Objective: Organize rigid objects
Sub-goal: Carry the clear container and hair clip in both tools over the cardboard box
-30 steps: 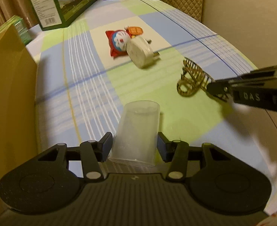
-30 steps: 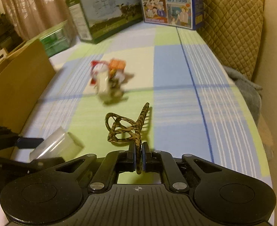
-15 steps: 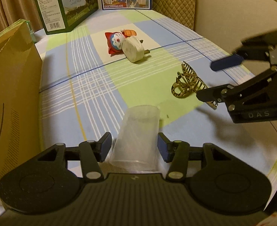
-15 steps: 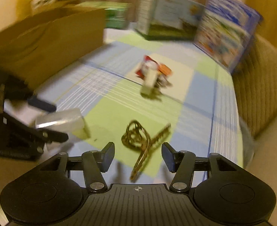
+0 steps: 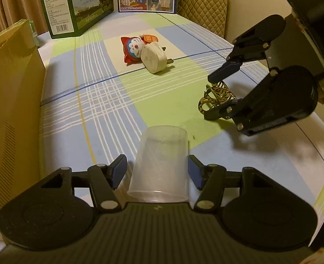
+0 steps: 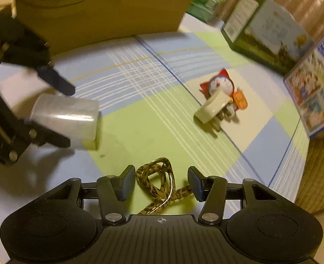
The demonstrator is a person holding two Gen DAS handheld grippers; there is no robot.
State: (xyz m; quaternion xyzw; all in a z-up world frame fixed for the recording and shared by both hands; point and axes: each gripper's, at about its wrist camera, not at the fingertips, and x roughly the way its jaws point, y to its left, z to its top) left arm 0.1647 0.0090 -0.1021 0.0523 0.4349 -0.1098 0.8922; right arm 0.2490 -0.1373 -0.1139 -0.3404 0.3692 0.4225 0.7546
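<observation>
The left hand-held gripper (image 5: 157, 171) sits at lower centre of the left wrist view, its jaws opening. A clear plastic cup (image 5: 161, 165) lies on its side between them; a narrow gap shows beside the left pad, while contact at the right pad cannot be told. In the right wrist view the same cup (image 6: 65, 118) appears at left centre, between the two blue-tipped fingers (image 6: 56, 81) of that gripper.

The right hand-held gripper (image 6: 161, 182) sits at lower centre of its own view, jaws closing and standing apart. A leopard-patterned hair clip (image 6: 159, 182) lies between them on the checked tablecloth (image 6: 140, 121); the pads are clear of it. In the left wrist view this gripper (image 5: 214, 94) enters from the right edge, over the hair clip (image 5: 214, 96).

A white plug adapter (image 5: 154, 58) rests against a red-and-blue cartoon cat figure (image 5: 133, 48), upper centre of the left wrist view, well apart from both grippers. Two printed milk cartons (image 5: 78, 6) stand at the top of the frame. A cardboard box (image 5: 8, 101) fills the left edge. A quilted cushion (image 5: 203, 2) stands at upper right.
</observation>
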